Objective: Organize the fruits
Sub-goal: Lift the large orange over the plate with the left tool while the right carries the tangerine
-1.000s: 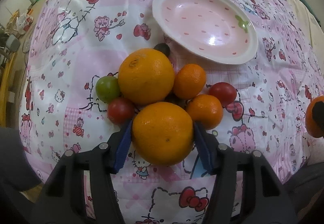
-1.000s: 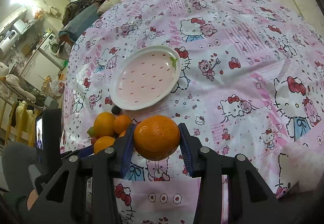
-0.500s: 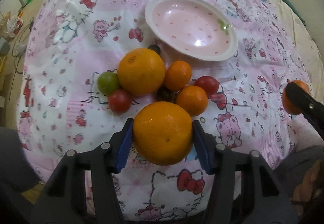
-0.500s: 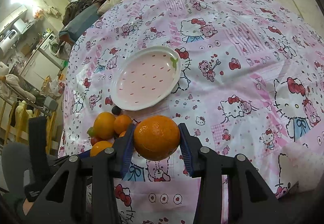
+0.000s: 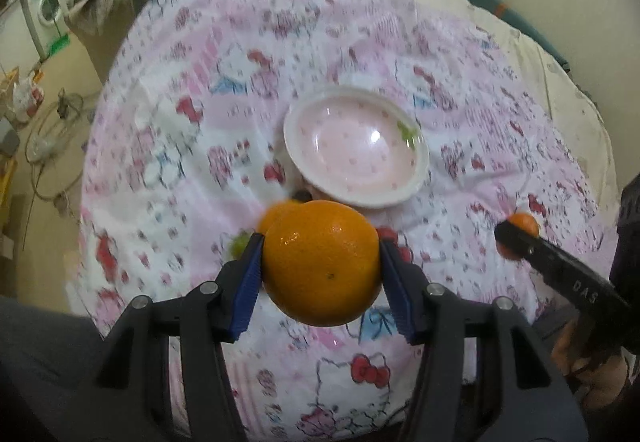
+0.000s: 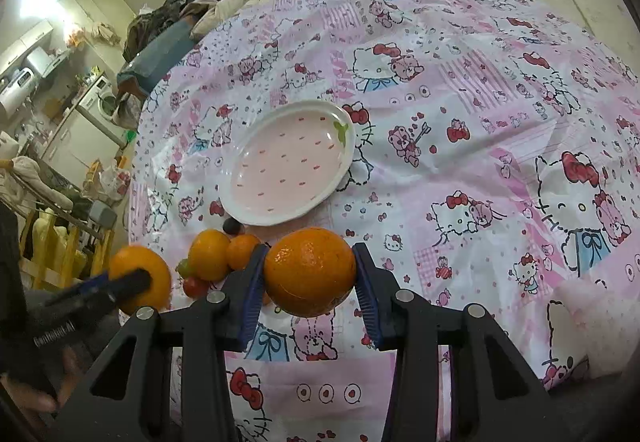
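Glossy cartoon-print tablecloth [image 6: 480, 90] | oval pink plate [image 6: 248, 202] | left gripper [image 5: 320, 274], right gripper [image 6: 310, 274]: fingers each clamping a dimpled round orange

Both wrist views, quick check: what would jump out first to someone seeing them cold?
Each gripper is clamped on a big orange: the left gripper holds one orange above the Hello Kitty tablecloth, the right gripper holds another orange. Just beyond sits the pink plate with nothing on it, and a cluster of remaining fruit lies on the cloth just short of the plate.
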